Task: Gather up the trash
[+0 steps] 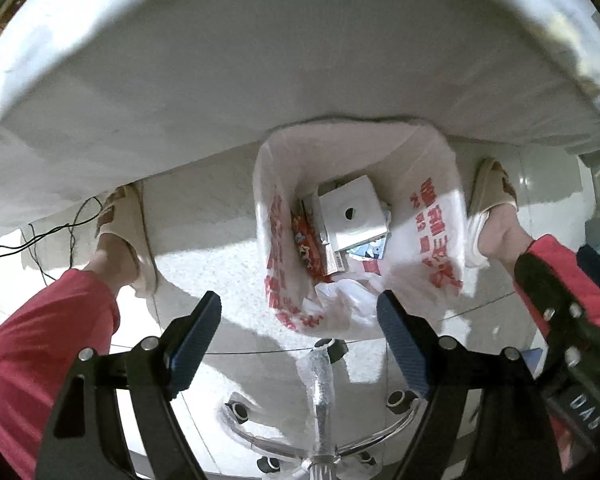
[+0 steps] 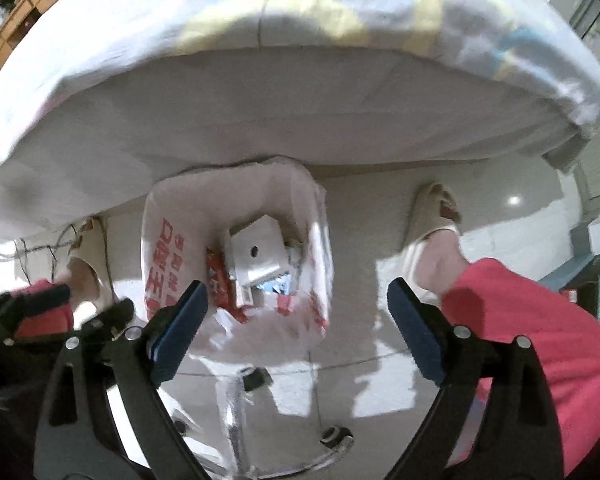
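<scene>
1. The bed (image 1: 260,92) overhangs the floor (image 1: 204,240); against its near edge stands the plastic bag (image 1: 428,216), mouth gaping upward, long axis upright.
2. Inside lies a white box (image 1: 350,210), flat atop red wrappers (image 1: 306,240).
3. The left hand-held gripper (image 1: 300,344) and the right hand-held gripper (image 2: 298,324) both hang spread and empty above the bag.
4. The drop looks done; next means seeking more trash.
</scene>
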